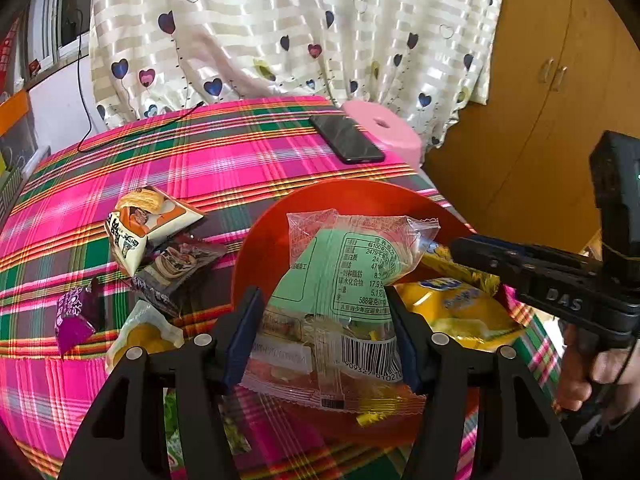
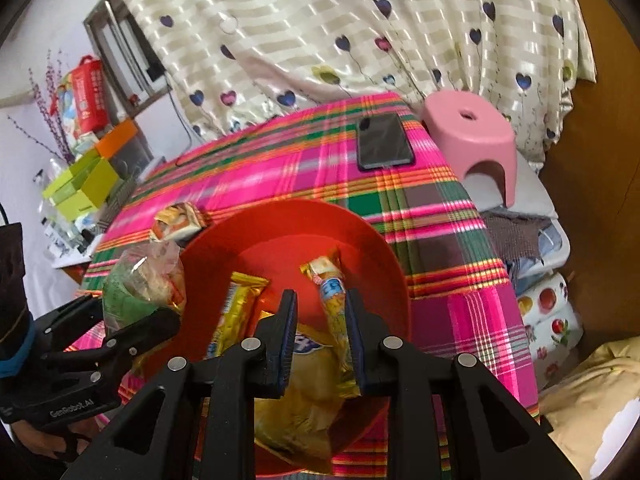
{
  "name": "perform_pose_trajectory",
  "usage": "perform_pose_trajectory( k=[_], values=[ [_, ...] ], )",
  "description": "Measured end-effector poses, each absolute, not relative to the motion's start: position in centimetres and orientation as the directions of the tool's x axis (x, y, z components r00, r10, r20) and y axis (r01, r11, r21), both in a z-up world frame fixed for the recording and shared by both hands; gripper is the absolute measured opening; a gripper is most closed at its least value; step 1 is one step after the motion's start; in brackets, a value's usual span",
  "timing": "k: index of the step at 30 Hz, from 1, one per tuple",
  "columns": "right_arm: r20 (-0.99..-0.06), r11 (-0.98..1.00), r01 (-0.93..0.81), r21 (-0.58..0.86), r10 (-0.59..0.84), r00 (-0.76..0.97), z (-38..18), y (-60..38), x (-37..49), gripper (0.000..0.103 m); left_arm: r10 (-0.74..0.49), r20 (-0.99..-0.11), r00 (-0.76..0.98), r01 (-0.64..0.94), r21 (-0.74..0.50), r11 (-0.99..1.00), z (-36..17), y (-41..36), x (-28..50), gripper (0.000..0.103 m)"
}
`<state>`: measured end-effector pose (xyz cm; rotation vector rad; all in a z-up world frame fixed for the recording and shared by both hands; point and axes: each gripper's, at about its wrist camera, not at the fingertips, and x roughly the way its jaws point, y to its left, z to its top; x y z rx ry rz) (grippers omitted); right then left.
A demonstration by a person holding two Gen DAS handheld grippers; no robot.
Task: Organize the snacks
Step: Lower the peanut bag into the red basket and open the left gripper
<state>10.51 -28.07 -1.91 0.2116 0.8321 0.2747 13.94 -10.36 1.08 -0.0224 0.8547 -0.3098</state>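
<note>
I have the left tongs (image 1: pixel 324 336) clamped on a clear packet with a green label (image 1: pixel 344 280), both pads pressing its sides, and the packet hangs over the near-left rim of the red bowl (image 1: pixel 256 248). From the right camera I see that same packet at the bowl's left edge, gripped by the left tongs.

My right tongs (image 2: pixel 320 320) stand nearly closed, with a narrow gap between the pads. A long yellow wrapped stick (image 2: pixel 334 300) runs along the inner face of the right-hand pad (image 2: pixel 354 336), touching it; I cannot tell whether the other pad presses it. The tips sit low over the bowl's inside, above a big yellow packet (image 2: pixel 296 408). A second gold stick (image 2: pixel 236 312) lies in the bowl just left of the tongs.

On the plaid tabletop (image 1: pixel 224 160), left of the bowl, 4 snacks lie loose: a white and orange packet (image 1: pixel 148 220), a dark brown one (image 1: pixel 176 268) touching it, a purple one (image 1: pixel 76 320), and a pale yellow one (image 1: pixel 140 332) near my left tongs. A black phone (image 1: pixel 346 138) lies at the far edge, beside a pink stool (image 1: pixel 384 128).
</note>
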Motion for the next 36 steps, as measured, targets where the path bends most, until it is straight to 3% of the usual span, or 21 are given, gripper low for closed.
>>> perform_pose_trajectory(
  k=[21,36],
  values=[
    [-0.694,0.928,-0.227,0.296,0.372,0.617,-1.1,-27.0,5.5,0.026,-0.313,-0.666,0.677,0.231,-0.212,0.950,2.7,-7.4,12.1,0.064],
    [-0.734,0.952,-0.225,0.209,0.305,0.607,-3.0,-25.0,7.8,0.023,-0.184,-0.708,0.681,0.090,-0.169,0.982,1.5,-3.0,10.1,0.064]
  ],
)
